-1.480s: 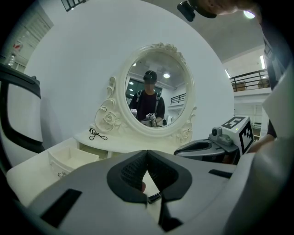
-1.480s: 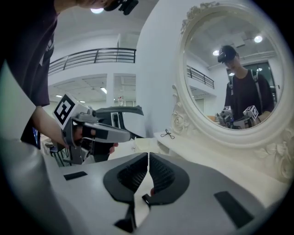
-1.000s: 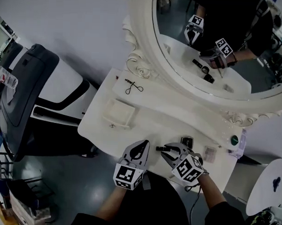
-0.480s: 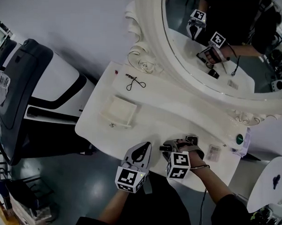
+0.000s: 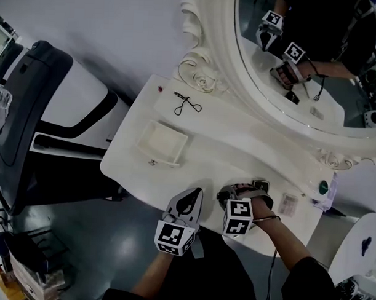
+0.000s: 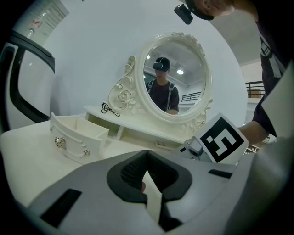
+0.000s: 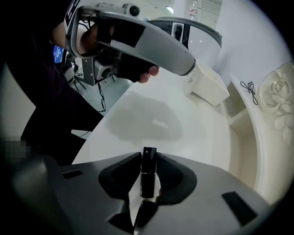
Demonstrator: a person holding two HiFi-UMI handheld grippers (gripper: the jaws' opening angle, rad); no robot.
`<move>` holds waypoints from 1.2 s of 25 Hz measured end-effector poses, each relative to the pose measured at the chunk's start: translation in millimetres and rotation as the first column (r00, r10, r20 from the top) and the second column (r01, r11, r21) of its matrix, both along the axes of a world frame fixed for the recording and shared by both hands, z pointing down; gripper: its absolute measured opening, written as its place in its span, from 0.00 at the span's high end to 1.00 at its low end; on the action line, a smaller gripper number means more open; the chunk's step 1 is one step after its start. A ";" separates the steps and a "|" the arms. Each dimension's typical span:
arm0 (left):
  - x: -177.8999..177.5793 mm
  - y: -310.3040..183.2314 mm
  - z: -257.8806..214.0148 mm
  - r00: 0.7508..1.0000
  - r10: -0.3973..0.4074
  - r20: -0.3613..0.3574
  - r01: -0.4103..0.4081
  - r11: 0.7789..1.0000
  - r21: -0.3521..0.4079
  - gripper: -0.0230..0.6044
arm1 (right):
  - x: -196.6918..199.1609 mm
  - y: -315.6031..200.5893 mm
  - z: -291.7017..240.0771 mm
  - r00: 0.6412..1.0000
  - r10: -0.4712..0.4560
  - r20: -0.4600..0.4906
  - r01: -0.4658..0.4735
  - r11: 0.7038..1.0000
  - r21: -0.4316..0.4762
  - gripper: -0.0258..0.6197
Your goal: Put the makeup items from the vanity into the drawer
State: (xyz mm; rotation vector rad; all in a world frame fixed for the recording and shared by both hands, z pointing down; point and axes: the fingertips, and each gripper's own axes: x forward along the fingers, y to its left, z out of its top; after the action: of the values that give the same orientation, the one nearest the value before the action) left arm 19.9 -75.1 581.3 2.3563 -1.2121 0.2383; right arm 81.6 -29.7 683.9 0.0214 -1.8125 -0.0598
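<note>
The open drawer (image 5: pixel 162 142) sits on the white worktop (image 5: pixel 218 159), up and to the left of both tongs. An eyelash curler (image 5: pixel 188 104) lies farther off beyond it, by the carved frame of the mirror (image 5: pixel 289 64). The left tongs (image 5: pixel 191 194) are clenched on nothing, tips meeting. They lie close to level over the worktop's near edge and aim toward the mirror, with the left hand (image 7: pixel 89 43) wrapped round the grip behind them.

Just beside them, the right tongs (image 7: pixel 148 155) tip steeply down at the worktop, the wrist bent and the dark-sleeved right arm (image 5: pixel 283 248) reaching in from the lower right. Their jaws have just been closing and now pinch a slim black makeup tube (image 7: pixel 147 181) — it runs lengthwise between the pads, its far end poking past the tips toward the worktop.

Just right of these tongs lies a black compact (image 5: pixel 259 185), with a small clear case (image 5: pixel 289 204) farther right.
</note>
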 end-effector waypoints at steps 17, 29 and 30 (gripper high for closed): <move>-6.6 -4.7 -48.1 1.000 0.021 0.019 -0.022 0.997 0.068 0.94 | 6.6 -26.6 -69.2 0.965 0.179 0.189 -0.202 0.974 0.105 0.80; -21.0 -4.2 -126.3 1.000 0.024 0.013 -0.026 0.981 0.193 0.94 | -8.0 -63.1 -202.0 0.558 0.455 0.694 -0.664 0.746 0.045 0.80; -23.0 -4.8 -131.6 1.000 0.020 0.010 -0.021 0.979 0.204 0.94 | -8.0 -64.7 -211.5 0.503 0.460 0.731 -0.691 0.722 0.022 0.80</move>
State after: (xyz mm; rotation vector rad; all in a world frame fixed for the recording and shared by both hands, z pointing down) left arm -3.0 -80.0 449.7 2.5462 -1.2703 0.1353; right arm 73.6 -94.4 472.4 1.0391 -2.4290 0.1777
